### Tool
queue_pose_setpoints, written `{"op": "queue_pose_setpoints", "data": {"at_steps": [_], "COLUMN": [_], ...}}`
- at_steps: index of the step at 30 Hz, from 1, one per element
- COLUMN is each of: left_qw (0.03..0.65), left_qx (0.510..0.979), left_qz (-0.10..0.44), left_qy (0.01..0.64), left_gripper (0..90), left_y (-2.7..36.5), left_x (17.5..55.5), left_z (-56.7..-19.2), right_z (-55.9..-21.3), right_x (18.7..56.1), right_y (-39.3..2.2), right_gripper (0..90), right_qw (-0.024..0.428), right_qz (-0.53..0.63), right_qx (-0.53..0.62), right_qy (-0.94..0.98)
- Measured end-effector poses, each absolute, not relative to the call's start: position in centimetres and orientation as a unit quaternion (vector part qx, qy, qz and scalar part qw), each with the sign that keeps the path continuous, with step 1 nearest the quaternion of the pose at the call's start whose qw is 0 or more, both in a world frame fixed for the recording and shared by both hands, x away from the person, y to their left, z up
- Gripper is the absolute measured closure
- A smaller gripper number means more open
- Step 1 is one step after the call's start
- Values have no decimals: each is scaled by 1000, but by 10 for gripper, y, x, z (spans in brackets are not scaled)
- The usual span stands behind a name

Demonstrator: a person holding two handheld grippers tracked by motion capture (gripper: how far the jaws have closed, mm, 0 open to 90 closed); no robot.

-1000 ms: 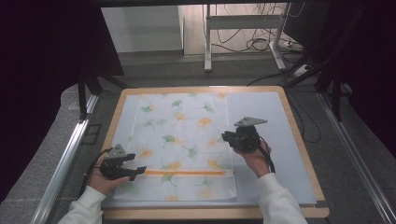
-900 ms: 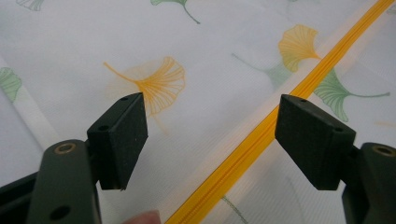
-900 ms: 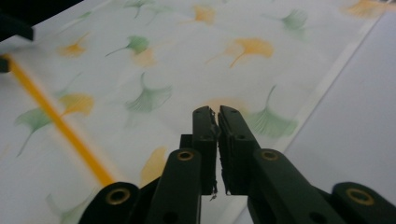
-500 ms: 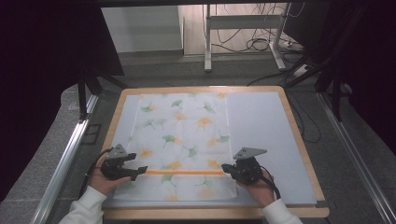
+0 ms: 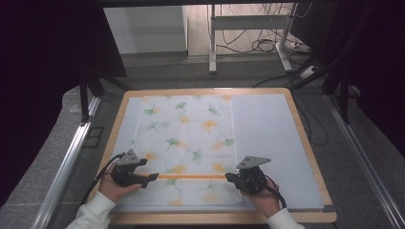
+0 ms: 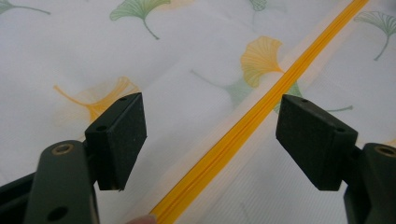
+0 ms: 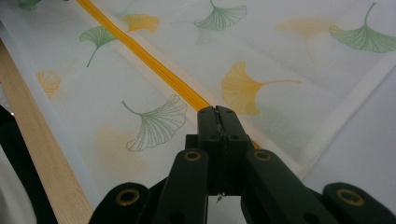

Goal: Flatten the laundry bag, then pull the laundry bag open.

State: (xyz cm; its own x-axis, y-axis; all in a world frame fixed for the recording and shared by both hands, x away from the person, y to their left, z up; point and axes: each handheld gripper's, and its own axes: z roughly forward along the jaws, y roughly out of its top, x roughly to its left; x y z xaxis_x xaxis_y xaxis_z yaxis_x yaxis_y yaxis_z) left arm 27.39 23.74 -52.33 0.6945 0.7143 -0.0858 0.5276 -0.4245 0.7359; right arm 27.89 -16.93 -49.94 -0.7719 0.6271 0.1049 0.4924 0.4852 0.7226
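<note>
- The pale mat (image 5: 272,138) at the right of the high view lies bare, open for a hand.
- The leaf-print cloth (image 5: 191,138) lies flat across the middle, leaving no raised obstacle.
- The wooden rim (image 5: 305,143) bounds the right side.
- Dark posts (image 5: 86,100) stand at the upper left corner.

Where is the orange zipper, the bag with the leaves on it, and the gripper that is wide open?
orange zipper (image 5: 191,176), high view, middle of the strip.
leaf-print bag (image 5: 188,129), high view, middle of its printed face.
left gripper (image 6: 210,130), left gripper view, midway between its two open jaws.
</note>
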Motion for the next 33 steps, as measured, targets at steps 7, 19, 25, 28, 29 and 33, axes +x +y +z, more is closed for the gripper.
{"op": "queue_pose_setpoints", "data": {"at_steps": [7, 19, 25, 28, 29, 33], "left_qw": [391, 385, 378, 375, 376, 373], "left_qx": [839, 845, 852, 857, 858, 863], "left_qz": [119, 123, 118, 113, 111, 108], "left_qy": [359, 349, 341, 334, 331, 323], "left_gripper": [241, 242, 245, 249, 252, 259], "left_y": [223, 204, 191, 183, 181, 169], "left_x": [274, 277, 278, 279, 279, 282], "left_z": [-520, -516, -518, -518, -518, -516], "right_z": [-501, -505, -510, -511, -510, -510], "right_x": [276, 268, 264, 265, 265, 266], "right_y": [-168, -170, -164, -165, -166, -168], "right_gripper": [889, 890, 890, 890, 890, 890], "right_qw": [83, 78, 74, 73, 73, 75], "right_qz": [386, 378, 365, 364, 363, 364], "right_qx": [331, 335, 325, 330, 332, 334], "right_qy": [857, 860, 869, 868, 868, 866]}}
